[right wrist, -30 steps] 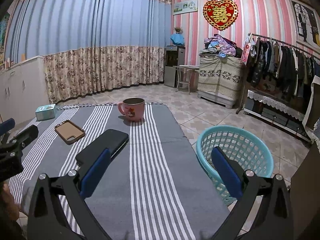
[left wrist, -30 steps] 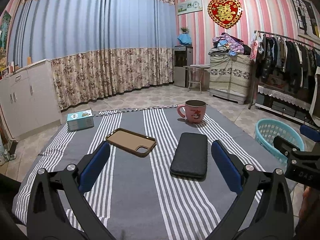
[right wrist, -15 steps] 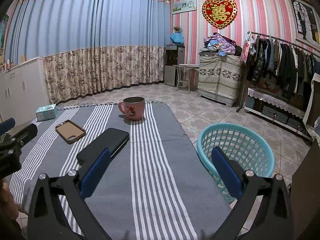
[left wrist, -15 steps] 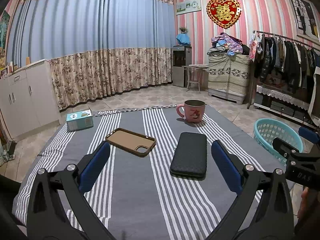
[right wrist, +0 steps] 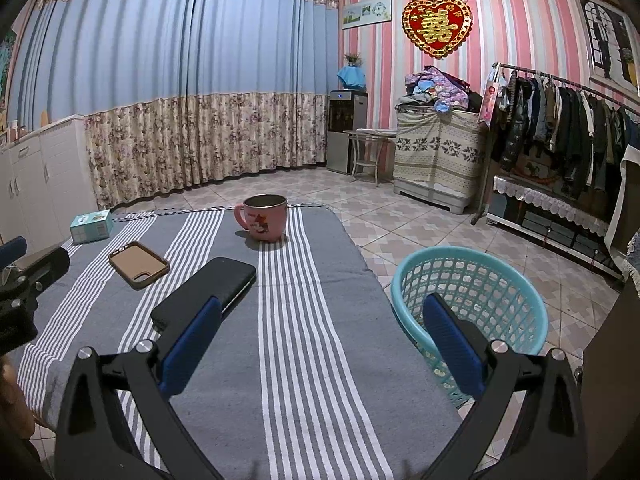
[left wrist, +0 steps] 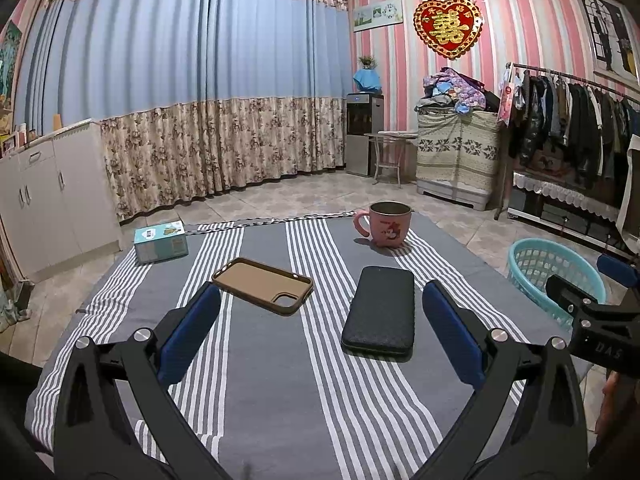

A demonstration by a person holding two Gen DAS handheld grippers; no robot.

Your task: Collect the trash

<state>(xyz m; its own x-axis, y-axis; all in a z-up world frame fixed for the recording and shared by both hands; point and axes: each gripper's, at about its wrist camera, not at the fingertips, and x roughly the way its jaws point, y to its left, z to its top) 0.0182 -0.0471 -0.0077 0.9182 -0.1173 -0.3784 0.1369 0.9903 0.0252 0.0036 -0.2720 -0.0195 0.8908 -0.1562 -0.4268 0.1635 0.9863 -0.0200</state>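
Since nothing has shifted over the last second, both the left hand-held gripper (left wrist: 320,332) and right hand-held gripper (right wrist: 320,336) hover open and empty; the small box (left wrist: 161,241) (likely trash) waits at 11 o'clock, the basket (right wrist: 472,300) at 2 o'clock beside the counter (right wrist: 304,380).

home, living room | curtains (left wrist: 192,92) | clothes rack (left wrist: 568,120) | water dispenser (right wrist: 346,132) | tiled floor (right wrist: 420,216)

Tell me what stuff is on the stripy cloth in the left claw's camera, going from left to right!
Small teal box → brown phone case → black power bank, and off the cloth's right edge, the turquoise basket. The pink mug sits farther back, overlapping the power bank's span, so I left it out.
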